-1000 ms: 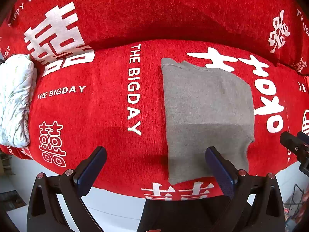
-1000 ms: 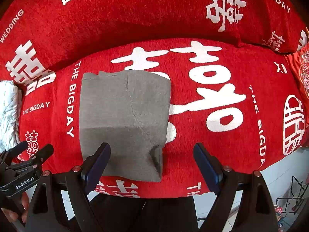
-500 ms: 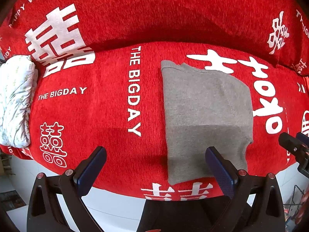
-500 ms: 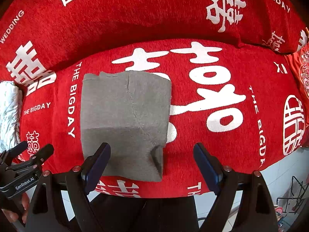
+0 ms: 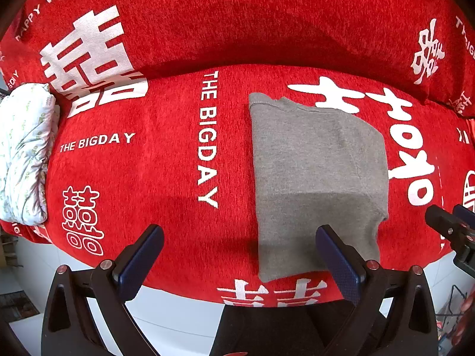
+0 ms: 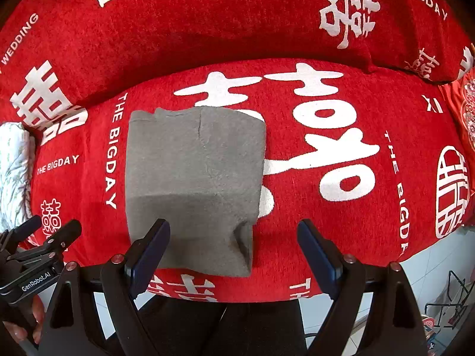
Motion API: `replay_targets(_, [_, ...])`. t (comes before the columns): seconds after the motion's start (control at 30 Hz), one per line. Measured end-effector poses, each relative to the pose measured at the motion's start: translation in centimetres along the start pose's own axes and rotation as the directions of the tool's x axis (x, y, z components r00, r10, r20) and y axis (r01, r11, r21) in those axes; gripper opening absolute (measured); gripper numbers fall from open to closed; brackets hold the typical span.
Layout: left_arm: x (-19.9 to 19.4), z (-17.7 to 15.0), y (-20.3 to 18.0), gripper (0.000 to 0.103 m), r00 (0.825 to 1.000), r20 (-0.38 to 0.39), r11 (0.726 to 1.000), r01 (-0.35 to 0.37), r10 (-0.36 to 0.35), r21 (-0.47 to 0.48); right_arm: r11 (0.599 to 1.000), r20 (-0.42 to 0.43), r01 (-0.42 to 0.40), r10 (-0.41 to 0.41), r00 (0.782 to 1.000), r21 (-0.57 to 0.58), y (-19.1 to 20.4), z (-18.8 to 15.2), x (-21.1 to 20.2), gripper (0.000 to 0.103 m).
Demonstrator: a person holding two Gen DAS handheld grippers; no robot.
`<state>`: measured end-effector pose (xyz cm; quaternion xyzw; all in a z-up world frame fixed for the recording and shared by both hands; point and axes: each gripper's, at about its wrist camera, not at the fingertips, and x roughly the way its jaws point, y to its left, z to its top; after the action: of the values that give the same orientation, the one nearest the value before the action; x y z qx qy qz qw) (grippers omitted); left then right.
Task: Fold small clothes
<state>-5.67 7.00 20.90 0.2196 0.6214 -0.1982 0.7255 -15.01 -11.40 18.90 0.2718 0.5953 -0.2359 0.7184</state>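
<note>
Now | gray garment (image 6: 193,184) folded flat on red cover (image 6: 341,222), below jaws | both jaws wide, empty

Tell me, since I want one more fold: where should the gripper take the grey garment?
Pinch the grey garment at its near right corner, coming from above: the layers bunch up there, offering the open right gripper a raised edge.

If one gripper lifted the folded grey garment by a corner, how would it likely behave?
The grey garment looks like soft knit in loose layers, so it would probably droop and unfold. Its near edge already sags over the front of the red cover. The fuzzy cover would likely resist sliding.
</note>
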Motion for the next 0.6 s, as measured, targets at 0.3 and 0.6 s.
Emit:
replay_targets(0.3, [-0.15, -0.05, 0.0, 0.102, 1.0, 0.0, 1.0, 0.0, 0.0, -0.004, 1.0, 0.0, 0.0, 0.0, 1.0, 0.002, 0.08, -0.05, -0.02, 0.089])
replay_targets(0.6, [-0.15, -0.46, 0.18, 0.102, 1.0, -0.005, 1.0, -0.006, 0.006, -0.02, 1.0, -0.001, 0.0, 0.0, 1.0, 0.002, 0.12, -0.1, -0.02, 0.089])
